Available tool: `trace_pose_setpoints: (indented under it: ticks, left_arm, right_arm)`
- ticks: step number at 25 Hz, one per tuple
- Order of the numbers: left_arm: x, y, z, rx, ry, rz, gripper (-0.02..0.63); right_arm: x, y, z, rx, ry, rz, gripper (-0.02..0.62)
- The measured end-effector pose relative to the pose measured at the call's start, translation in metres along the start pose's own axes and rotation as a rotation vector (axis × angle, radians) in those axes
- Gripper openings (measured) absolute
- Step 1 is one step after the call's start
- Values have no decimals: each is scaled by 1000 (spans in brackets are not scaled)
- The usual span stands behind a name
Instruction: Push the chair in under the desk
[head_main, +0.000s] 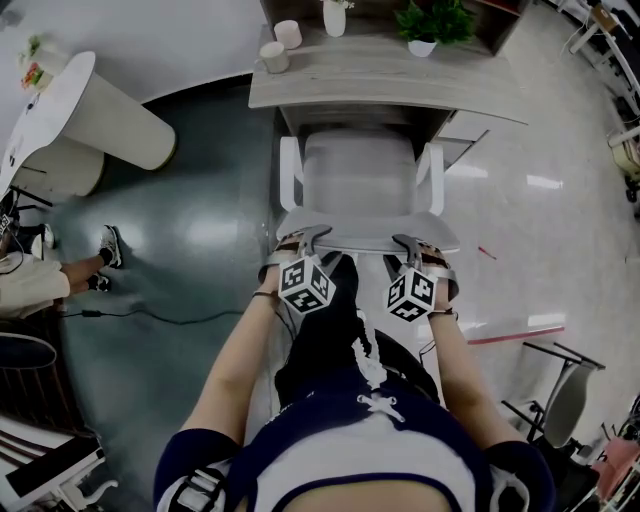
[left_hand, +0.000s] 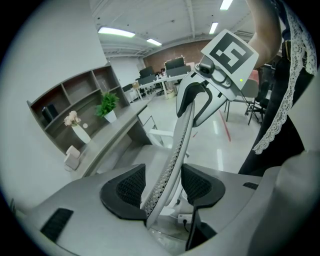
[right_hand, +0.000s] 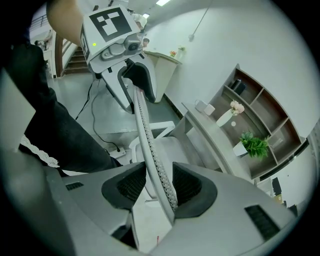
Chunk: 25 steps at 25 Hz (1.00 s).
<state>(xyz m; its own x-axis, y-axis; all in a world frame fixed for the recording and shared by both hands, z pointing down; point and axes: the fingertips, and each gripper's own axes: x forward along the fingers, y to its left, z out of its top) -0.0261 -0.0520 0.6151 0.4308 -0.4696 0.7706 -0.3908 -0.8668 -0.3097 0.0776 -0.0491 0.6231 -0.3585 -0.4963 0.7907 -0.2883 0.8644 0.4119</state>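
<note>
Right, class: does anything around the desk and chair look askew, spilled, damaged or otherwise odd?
Nothing stands out. The chair sits square to the desk, with its seat front at the desk's edge. The left gripper and right gripper clamp its backrest evenly. The vase and plant stand upright.

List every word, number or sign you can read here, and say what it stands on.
No words or numbers are readable.
The left gripper and right gripper, both shut on the chair, bear only black-and-white square markers, not text.
</note>
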Motion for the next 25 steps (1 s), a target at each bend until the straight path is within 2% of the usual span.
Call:
trace_pose_setpoints:
  ticks: [25]
  left_arm:
    - [25, 46, 9, -16, 19, -29, 229]
  right_arm:
    - [24, -47, 5, -7, 2, 0, 161]
